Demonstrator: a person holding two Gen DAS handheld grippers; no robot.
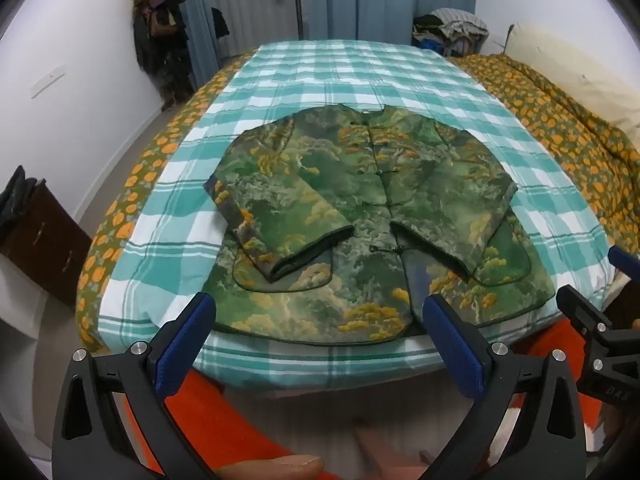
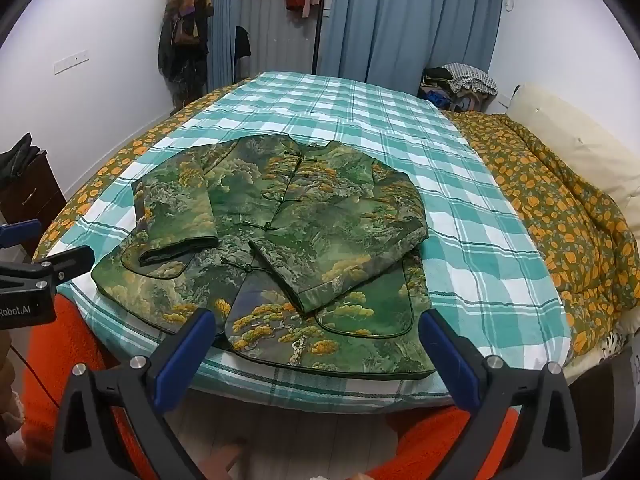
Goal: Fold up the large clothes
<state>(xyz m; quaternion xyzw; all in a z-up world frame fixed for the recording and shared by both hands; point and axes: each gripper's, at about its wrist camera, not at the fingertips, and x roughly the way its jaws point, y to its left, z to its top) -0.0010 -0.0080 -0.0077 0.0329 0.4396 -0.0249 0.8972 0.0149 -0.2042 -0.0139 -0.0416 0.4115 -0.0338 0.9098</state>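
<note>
A green and yellow landscape-print jacket [image 1: 360,200] lies face up on the teal checked sheet [image 1: 360,72], buttoned, with both sleeves folded in across its front. It also shows in the right wrist view [image 2: 288,232]. My left gripper [image 1: 320,312] is open and empty, held just off the jacket's near hem. My right gripper [image 2: 316,328] is open and empty, near the hem's right part. The right gripper also shows at the right edge of the left wrist view [image 1: 592,312], and the left gripper at the left edge of the right wrist view [image 2: 44,256].
An orange-flowered quilt [image 2: 560,216] is bunched along the bed's right side by a cream pillow [image 2: 568,140]. A pile of clothes [image 2: 460,84] sits at the far right corner. A dark wooden cabinet [image 1: 44,236] stands left of the bed. Orange fabric [image 1: 224,424] lies below the grippers.
</note>
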